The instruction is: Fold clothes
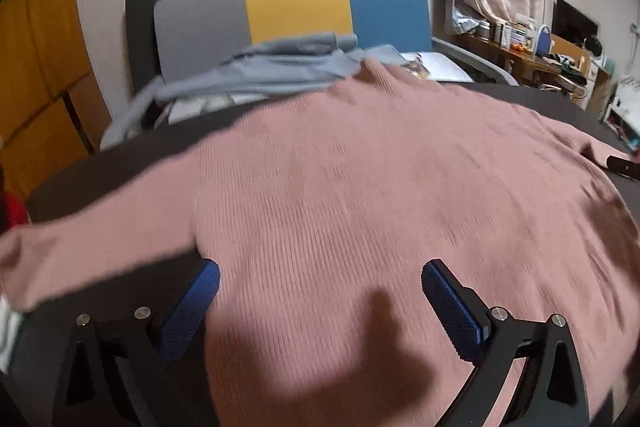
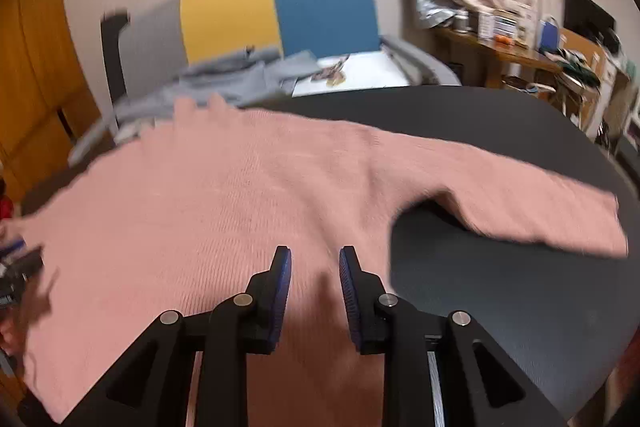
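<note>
Lying flat across the dark table (image 2: 500,307), the pink knit sweater (image 1: 360,187) fills the centre of both views, collar toward the top of the frame, both sleeves spread out. One sleeve (image 1: 80,251) runs to the left edge of the left wrist view; the other sleeve (image 2: 520,199) runs to the right edge of the right wrist view. No fold is seen yet, so the step in hand is judged to be the first side fold, w/ sleeve brought in over the body.

To do it well: the knit should be pinched at the hem edge and near the shoulder seam, one layer pair only, lifted low and carried straight across so ribs stay aligned & no drag wrinkles are made. Soft knit is likely to stretch if pulled hard.

The left gripper (image 1: 320,279) is held wide open, nothing gripped; sweater body shows between its blue pads (image 1: 452,311), the sleeve's underarm just beside the left-hand finger. Whether pads touch fabric can't be told. The right gripper (image 2: 315,259) is partly open, a narrow gap, nothing held; it sits over the sweater's lower body at bottom centre, the side edge just to its right.

Beyond, at upper frame: a grey garment pile (image 1: 256,67) just past the collar, a chair w/ grey-yellow-blue back (image 1: 292,3), a cluttered desk (image 2: 520,55) at upper right.
</note>
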Motion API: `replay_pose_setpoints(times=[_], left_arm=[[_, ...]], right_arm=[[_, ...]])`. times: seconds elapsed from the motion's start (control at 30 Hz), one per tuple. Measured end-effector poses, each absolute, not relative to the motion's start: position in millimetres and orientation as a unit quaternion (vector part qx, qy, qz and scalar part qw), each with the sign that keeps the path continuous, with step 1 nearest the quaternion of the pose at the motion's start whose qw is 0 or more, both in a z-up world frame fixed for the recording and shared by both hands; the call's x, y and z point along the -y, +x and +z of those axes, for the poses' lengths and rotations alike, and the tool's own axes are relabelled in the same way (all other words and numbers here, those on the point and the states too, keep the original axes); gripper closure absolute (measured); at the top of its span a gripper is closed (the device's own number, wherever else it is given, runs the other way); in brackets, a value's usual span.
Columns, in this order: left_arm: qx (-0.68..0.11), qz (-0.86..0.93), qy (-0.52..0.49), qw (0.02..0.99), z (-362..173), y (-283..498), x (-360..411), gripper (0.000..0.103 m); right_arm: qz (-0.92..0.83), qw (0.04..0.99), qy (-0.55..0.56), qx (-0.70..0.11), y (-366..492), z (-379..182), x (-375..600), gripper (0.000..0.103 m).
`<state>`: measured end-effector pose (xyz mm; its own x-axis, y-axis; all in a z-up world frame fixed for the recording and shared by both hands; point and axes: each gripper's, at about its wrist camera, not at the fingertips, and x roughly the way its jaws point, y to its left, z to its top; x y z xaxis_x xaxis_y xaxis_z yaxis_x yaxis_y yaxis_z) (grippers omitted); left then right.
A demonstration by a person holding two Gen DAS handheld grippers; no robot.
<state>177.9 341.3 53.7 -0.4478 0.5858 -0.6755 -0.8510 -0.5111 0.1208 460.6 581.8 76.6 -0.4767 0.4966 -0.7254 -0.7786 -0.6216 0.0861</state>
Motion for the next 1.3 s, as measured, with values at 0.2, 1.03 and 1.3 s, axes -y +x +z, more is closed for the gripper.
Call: replay_pose_setpoints(times=[0.2,1.03,1.3], left_arm=[[-0.297,0.832,-0.293,0.365,23.9,147.4,-382.4,0.000],[-0.252,0.819,-0.322,0.402,68.8,74.2,-448.5,0.000],[-0.240,0.797,-0.377,0.407,75.1,26.2,-554.0,0.000]], right_arm=[[0.811,0.376,-0.409,-0.186,410.5,42.0,-625.3,0.078],[0.868,0.264,-0.378,-0.185,315.9,84.3,-668.2,0.077],[0.866,0.228,-0.395,-0.205,213.4,81.1,-731.1,0.074]])
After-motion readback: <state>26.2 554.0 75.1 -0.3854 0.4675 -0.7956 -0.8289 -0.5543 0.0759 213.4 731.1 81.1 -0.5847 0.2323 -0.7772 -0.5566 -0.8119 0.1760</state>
